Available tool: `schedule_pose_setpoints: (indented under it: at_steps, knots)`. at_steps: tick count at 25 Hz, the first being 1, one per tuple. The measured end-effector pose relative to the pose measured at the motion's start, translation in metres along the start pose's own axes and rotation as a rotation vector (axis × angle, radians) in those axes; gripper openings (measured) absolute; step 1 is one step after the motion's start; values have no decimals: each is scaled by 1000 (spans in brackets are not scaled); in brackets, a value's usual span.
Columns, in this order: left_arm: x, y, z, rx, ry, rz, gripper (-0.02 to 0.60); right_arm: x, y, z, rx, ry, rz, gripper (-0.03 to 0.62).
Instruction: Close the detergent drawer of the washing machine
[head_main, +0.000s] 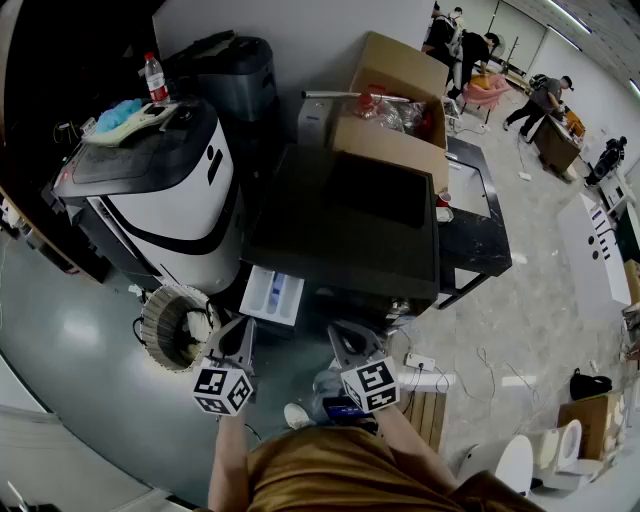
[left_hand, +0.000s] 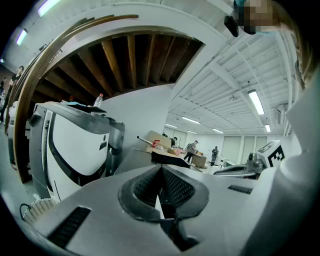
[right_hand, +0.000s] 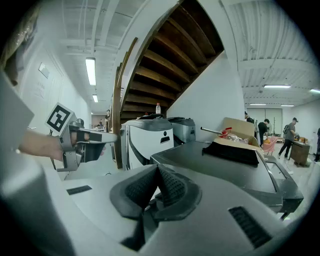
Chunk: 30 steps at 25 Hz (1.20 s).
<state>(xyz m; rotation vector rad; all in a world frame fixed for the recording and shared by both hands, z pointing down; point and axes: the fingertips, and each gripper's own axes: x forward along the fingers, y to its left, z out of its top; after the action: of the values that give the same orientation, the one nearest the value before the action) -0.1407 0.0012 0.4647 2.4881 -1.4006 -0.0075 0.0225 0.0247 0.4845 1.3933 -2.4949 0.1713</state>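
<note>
You are standing in a big open workshop hall. Strip lights (left_hand: 255, 101) are running along a ribbed white ceiling. A washing machine (head_main: 345, 215) is sitting loose on the grey polished floor (head_main: 90, 340), right beside a stuffed cardboard box (head_main: 395, 110). Cables (head_main: 480, 365) are trailing across that floor, and people (head_main: 545, 95) are working at benches at the hall's far end.

There's the grey floor (head_main: 70, 340) gleaming at eight o'clock, white wall (head_main: 300, 40) at twelve, strip lights (right_hand: 90, 71) glowing, wooden stair underside (right_hand: 165, 60) overhead.
</note>
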Motion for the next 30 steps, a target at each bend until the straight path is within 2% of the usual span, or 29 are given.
schedule_pose_setpoints:
  at_steps: [14,18,30]
  knots:
    - [9,11,-6,-13,16,21,25,9,-8,-2,3,11,3,12]
    - [12,16,-10,-15,27,31,25,12,-10,-5,33,14,14,12]
    - [19,36,-44,-27,114,91,25,22,-22,-15,48,52,10,12]
